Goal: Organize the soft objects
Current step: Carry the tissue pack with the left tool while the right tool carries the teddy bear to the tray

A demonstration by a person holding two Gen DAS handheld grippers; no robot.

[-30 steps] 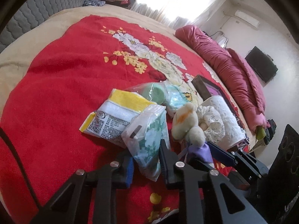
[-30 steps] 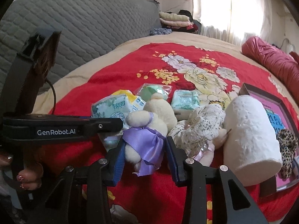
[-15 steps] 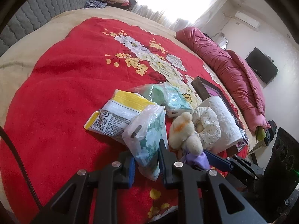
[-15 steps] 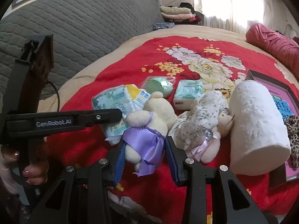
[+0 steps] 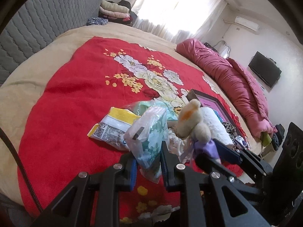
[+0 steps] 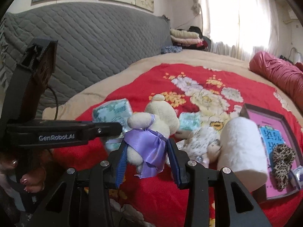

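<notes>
Tissue pack (image 5: 149, 138), left wrist view: clamped in the closed jaws of the left gripper (image 5: 147, 165), now raised off the red blanket (image 5: 62, 102). Right wrist view: the right gripper (image 6: 145, 162) grips the plush bear (image 6: 151, 130), likewise lifted; both items appear ready for relocation.

We see a red flowered blanket (image 5: 72, 102) spread over a tan bedspread (image 5: 47, 56), with a grey quilted headboard (image 6: 98, 43) behind it. A rolled pink duvet (image 5: 236, 87) lies along the far side. Folded clothes (image 6: 184, 36) are stacked by the curtained window (image 5: 176, 5). What looks like a television (image 5: 264, 74) hangs on the wall.
</notes>
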